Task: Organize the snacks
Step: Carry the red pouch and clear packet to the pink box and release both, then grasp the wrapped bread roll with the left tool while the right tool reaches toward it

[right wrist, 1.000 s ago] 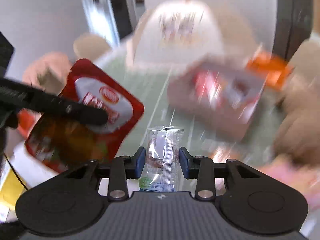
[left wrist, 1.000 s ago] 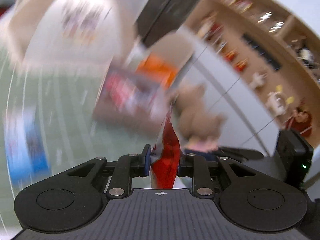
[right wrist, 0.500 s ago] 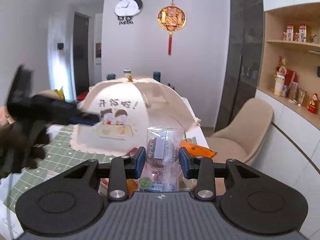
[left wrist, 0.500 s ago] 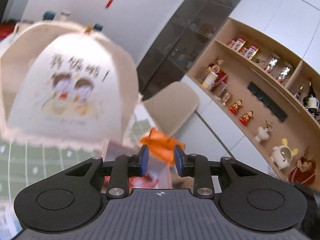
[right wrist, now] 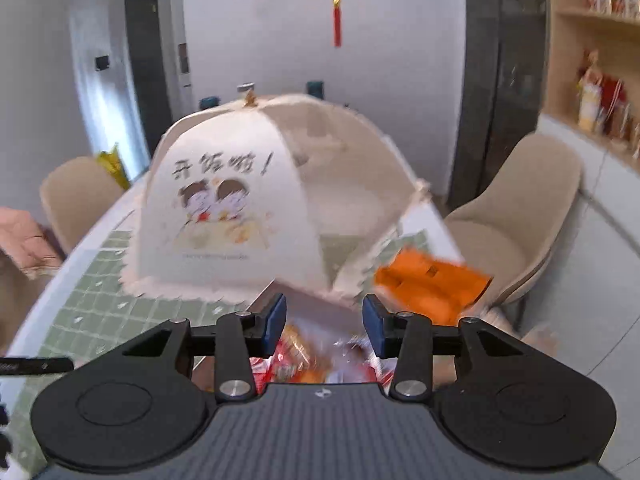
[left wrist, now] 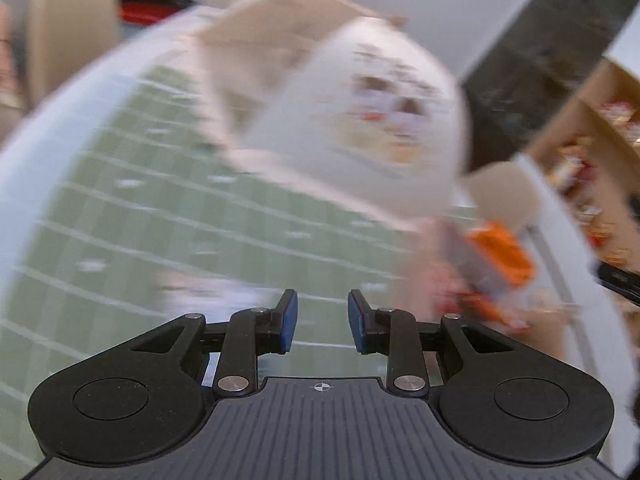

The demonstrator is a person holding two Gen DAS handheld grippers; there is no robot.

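**A:** What are the tongs doing?

**B:** Both are empty. The right gripper (right wrist: pixel 324 326) has just been opening; its blue pads stand apart with nothing between them. The left gripper (left wrist: pixel 322 320) has a narrower gap, also with nothing in it.

**A:** Where are the snacks?

**B:** Under the right gripper is a blurred heap of red and clear snack packets (right wrist: pixel 316 356), seemingly in a box. An orange packet (right wrist: pixel 432 284) sits at its far right edge, near the beige chair (right wrist: pixel 516 216). Behind stands a cream food cover (right wrist: pixel 224 208) on the green checked tablecloth (left wrist: pixel 120 208).

**A:** What might go wrong?

**B:** The orange packet looks perched on the edge; a knock could tip it off. The left view is smeared, so a hurried reach could clip the cover.
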